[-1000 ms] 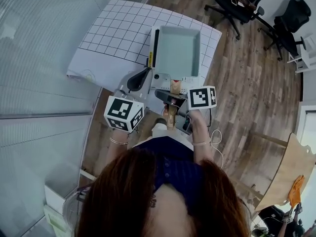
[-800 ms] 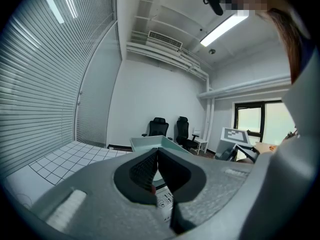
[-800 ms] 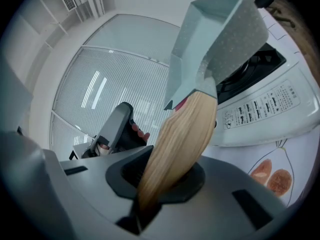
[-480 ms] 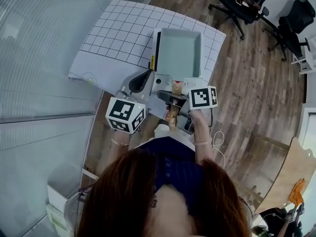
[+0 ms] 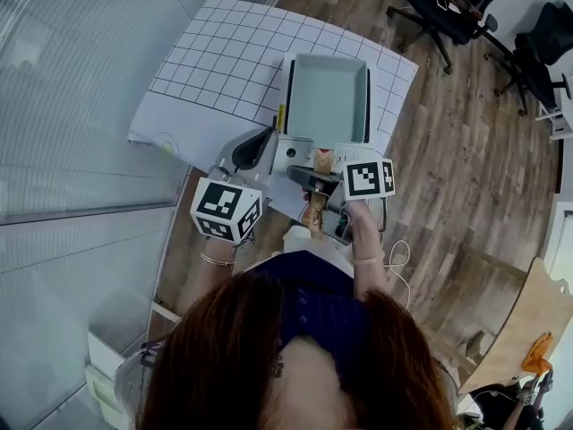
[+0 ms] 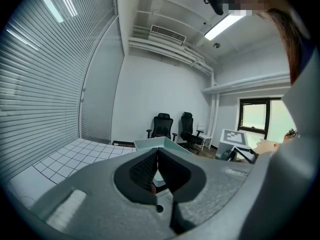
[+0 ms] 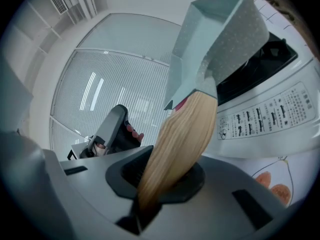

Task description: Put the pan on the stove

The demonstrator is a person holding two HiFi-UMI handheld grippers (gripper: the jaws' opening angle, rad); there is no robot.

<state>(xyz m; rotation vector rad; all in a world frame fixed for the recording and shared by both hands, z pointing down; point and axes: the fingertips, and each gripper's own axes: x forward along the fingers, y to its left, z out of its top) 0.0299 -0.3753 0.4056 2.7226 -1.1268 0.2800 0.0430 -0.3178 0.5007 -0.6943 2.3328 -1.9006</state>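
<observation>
The pan is held by its wooden handle, on which the right gripper is clamped. It is seen over the black top of the stove, near the worktop's right edge; whether it rests there cannot be told. The left gripper is closed on nothing, left of the stove.

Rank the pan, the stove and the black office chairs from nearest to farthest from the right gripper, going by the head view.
1. The pan: held, its wooden handle clamped in the right gripper.
2. The stove: just ahead, beneath the pan.
3. The black office chairs: far across the room, ahead and to the right.
</observation>
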